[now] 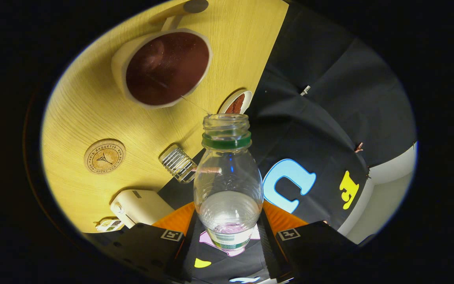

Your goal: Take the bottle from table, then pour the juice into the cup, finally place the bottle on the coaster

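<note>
Jaws clamp bottle point(227, 185) low; its neck, w/ open mouth, points toward cup point(164, 67), just short of the rim.

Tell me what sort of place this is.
Likely a staged tabletop booth, not a real kitchen: a wooden table backed by black cloth, set with a cup and a cork coaster. The tool is shut on an uncapped bottle, tilted toward the cup.

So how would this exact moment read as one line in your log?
stage: pouring | jaws: shut on bottle | bottle: uncapped, tilted towards cup | thin stream visible | coaster: bare
</note>
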Tool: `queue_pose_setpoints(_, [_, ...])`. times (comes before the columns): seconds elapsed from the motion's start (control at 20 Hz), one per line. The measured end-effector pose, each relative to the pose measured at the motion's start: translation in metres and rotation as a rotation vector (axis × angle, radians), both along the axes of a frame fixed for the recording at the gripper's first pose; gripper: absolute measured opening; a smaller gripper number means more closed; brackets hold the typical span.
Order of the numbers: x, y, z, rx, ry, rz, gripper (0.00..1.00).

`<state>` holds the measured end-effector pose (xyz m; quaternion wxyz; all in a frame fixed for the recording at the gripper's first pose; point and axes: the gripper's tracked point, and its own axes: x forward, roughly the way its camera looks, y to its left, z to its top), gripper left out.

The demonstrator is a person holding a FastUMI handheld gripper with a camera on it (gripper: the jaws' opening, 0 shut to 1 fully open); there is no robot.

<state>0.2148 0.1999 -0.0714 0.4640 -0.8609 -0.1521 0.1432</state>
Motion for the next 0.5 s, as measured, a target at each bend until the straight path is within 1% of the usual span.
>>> queue_pose_setpoints(0.15, [0.0003,0.0023,0.0012,-0.002,-0.01,0.021,0.72])
queue_pose_setpoints(0.5, [-0.0031,0.0026,-0.0018,-0.004,-0.001,0.022,0.72])
